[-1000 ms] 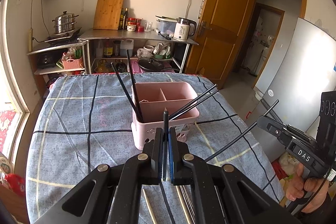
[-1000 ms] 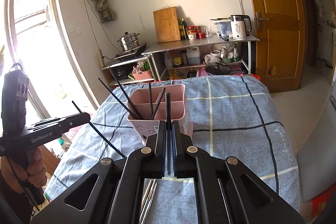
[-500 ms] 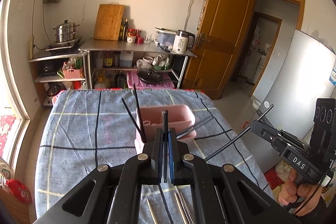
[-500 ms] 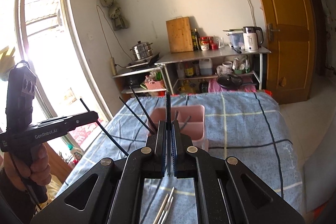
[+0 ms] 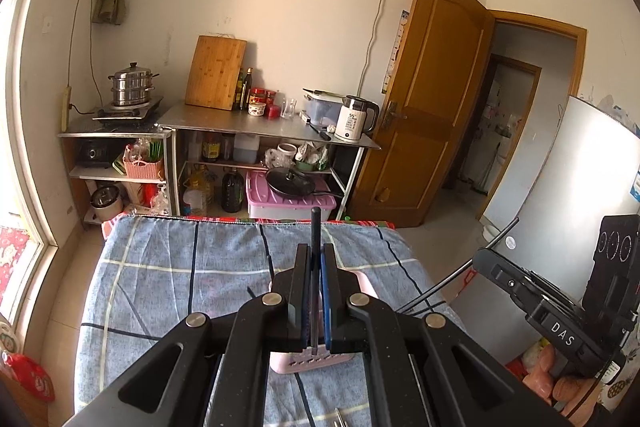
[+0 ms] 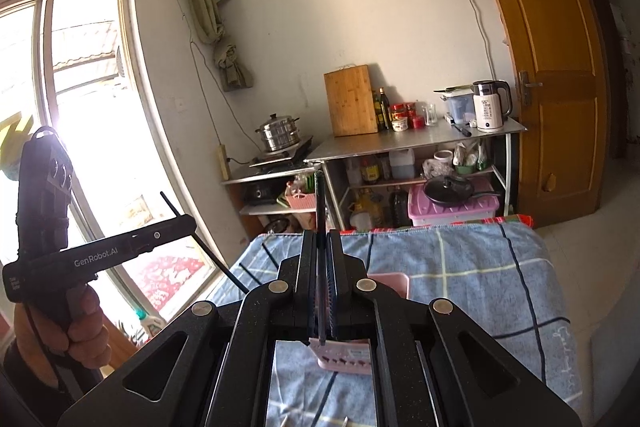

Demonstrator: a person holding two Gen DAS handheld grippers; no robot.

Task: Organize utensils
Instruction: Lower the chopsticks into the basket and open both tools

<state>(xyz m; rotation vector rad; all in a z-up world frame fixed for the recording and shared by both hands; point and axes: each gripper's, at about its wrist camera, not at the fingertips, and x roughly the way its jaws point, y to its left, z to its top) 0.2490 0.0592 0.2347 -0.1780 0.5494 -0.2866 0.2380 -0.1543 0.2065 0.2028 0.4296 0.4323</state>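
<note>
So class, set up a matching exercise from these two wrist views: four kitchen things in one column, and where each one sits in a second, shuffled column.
Things:
1. steel steamer pot
2. wooden cutting board
3. white electric kettle
4. black frying pan

Places:
A. on the pink storage box
B. leaning against the wall
C. on the hob at the left
D. right end of the steel table top

Pairs: 1-C, 2-B, 3-D, 4-A
</note>
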